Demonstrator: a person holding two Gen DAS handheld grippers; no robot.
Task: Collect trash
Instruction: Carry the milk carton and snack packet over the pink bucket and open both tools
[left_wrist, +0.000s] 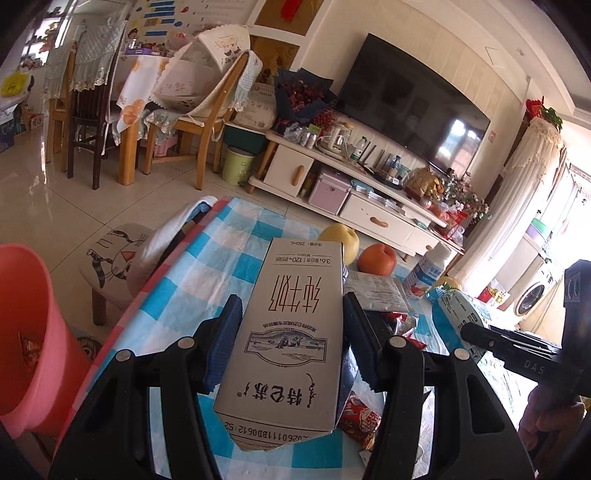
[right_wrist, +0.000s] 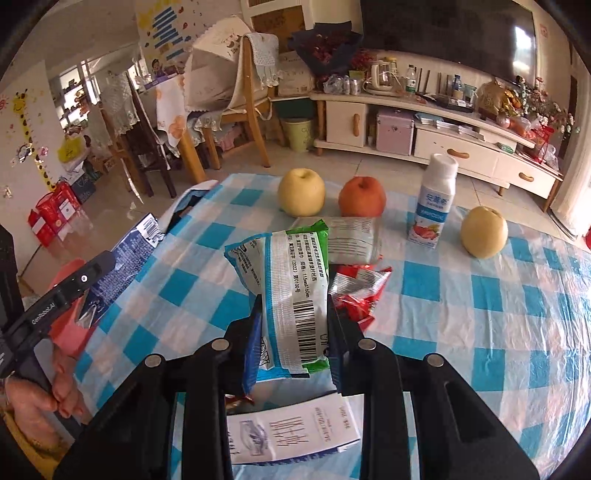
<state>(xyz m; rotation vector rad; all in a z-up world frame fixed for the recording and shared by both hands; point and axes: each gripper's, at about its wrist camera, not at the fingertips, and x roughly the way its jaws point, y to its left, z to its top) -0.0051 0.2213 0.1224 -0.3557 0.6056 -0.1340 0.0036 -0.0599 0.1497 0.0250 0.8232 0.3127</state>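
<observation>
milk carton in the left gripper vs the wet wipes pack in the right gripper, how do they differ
The milk carton is a stiff, boxy white-and-navy container; the wet wipes pack is a soft, crinkled pouch in white, blue and green. The left gripper stands wider around the carton; the right gripper squeezes the thinner pack. The carton bears large Chinese characters, while the pack shows a barcode and fine print. Both are lifted above the checked tablecloth, each clamped in a gripper.

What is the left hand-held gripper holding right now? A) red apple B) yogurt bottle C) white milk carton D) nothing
C: in the left wrist view the left hand-held gripper has its blue pads pressed on both sides of the white milk carton, lifted above the checked tablecloth.
</observation>
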